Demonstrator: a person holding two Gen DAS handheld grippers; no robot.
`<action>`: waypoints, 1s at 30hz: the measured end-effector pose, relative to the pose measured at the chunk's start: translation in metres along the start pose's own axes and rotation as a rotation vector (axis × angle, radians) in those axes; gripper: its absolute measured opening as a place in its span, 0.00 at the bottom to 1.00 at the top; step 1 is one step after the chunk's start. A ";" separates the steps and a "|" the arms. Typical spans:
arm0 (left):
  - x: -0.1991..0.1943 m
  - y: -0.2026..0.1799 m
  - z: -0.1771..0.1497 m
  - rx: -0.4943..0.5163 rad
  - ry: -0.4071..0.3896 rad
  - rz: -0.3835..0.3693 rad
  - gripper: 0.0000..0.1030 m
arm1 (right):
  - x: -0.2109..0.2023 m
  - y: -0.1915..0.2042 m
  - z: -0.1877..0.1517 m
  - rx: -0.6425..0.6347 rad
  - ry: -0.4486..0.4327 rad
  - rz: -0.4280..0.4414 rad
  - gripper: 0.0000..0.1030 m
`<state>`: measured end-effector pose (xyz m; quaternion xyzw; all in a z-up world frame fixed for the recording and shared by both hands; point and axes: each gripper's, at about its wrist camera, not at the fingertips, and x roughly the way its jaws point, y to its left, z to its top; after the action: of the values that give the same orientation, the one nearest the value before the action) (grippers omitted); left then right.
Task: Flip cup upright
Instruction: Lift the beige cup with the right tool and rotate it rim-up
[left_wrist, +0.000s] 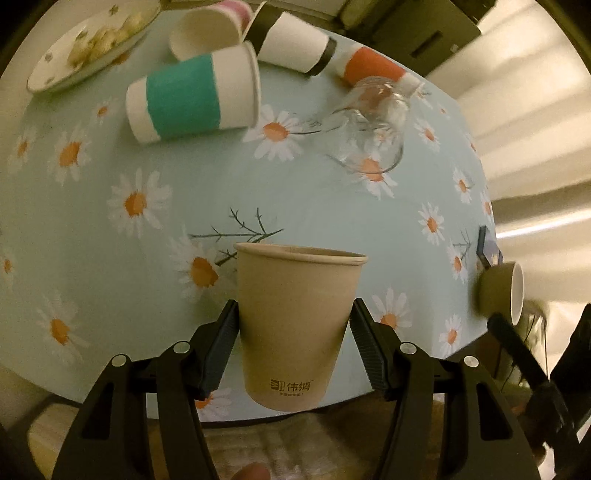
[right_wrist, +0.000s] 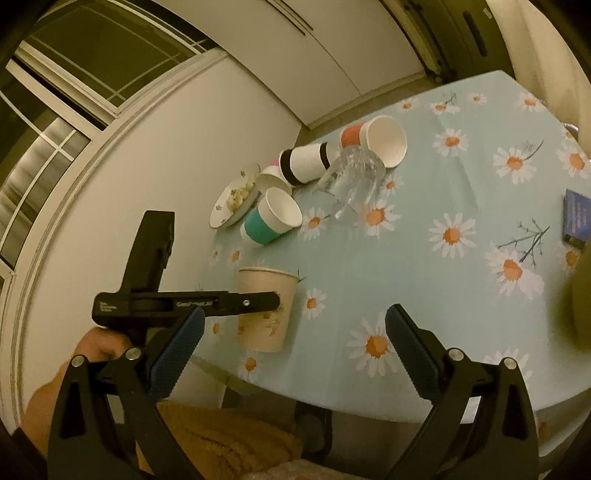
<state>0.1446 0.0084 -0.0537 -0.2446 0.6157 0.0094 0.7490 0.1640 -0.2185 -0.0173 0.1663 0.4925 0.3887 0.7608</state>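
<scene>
A tan paper cup (left_wrist: 295, 325) stands upright, mouth up, at the near edge of the daisy tablecloth (left_wrist: 110, 258). My left gripper (left_wrist: 293, 332) straddles it, with both pads against its sides, shut on it. The same cup shows in the right wrist view (right_wrist: 266, 310), with the left gripper's finger (right_wrist: 229, 301) across it. My right gripper (right_wrist: 295, 354) is open and empty, above the table's near edge, to the right of the cup. A blurred green cup (left_wrist: 502, 295) with a white inside shows at the right edge of the left wrist view.
Several cups lie on their sides at the far end: teal-banded (left_wrist: 192, 96), black-banded (left_wrist: 295, 42), orange (left_wrist: 373, 66), pink (left_wrist: 210, 31). A glass mug (left_wrist: 369, 125) lies tipped over. A plate of food (left_wrist: 88, 44) sits far left. A dark blue box (right_wrist: 576, 218) lies at the right.
</scene>
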 end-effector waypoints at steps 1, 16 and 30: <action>0.004 0.000 -0.001 -0.012 0.005 -0.003 0.58 | 0.002 -0.001 -0.001 0.002 0.009 -0.005 0.95; 0.000 0.009 0.007 -0.037 -0.005 -0.007 0.73 | 0.014 -0.001 -0.003 -0.007 0.047 -0.027 0.95; -0.056 0.062 -0.043 -0.089 -0.157 -0.210 0.73 | 0.075 0.025 0.000 -0.044 0.203 -0.010 0.91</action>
<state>0.0716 0.0626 -0.0294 -0.3390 0.5251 -0.0225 0.7803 0.1695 -0.1458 -0.0476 0.1066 0.5593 0.4103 0.7124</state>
